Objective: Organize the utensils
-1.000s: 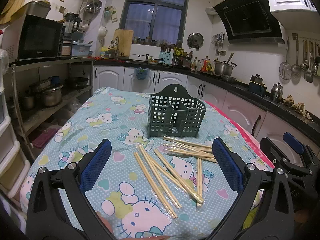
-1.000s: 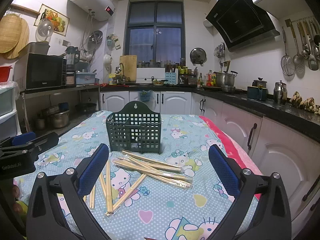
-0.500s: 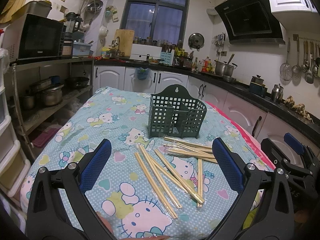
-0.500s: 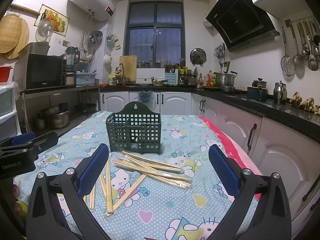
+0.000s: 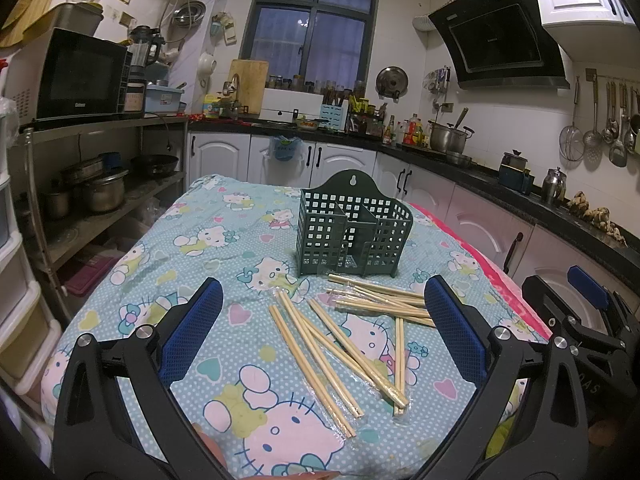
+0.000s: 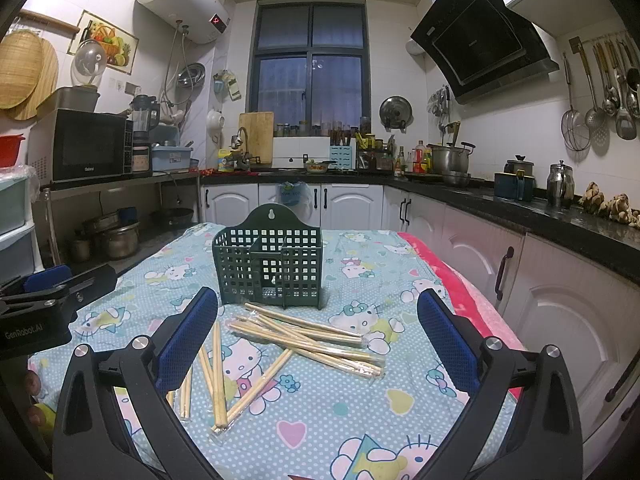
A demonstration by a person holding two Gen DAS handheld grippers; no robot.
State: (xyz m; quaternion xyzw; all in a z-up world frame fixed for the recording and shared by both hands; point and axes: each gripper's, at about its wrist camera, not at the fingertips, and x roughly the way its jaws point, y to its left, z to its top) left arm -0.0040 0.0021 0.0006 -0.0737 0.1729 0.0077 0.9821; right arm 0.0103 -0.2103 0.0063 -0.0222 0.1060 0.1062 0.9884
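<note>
step in hand, by my read: nothing picked up yet — the first pair of chopsticks has to be chosen and carried to the basket.

table under a pale blue cartoon-cat cloth, soft and a bit wrinkled; a pink edge shows on its right side. kitchen around it: microwave on a metal shelf to the left, dark window at the back, range hood upper right, ladles hanging on the right wall.

green basket stands upright mid-table, divided into compartments, all of them looking empty from here.

chopsticks lie scattered just in front of the basket, many in clear plastic sleeves, several crossing each other. none in the basket.

left gripper spread wide, blue pads apart, hovering over the near pile, holding nothing. right gripper likewise spread and empty, over the bundle nearest the basket.

to do it well: go for a pair lying free on top rather than one pinned under others. close across the middle of the sticks so they stay level. the sleeves look slippery — a firm pinch, then tip upright before lowering into one compartment.
</note>
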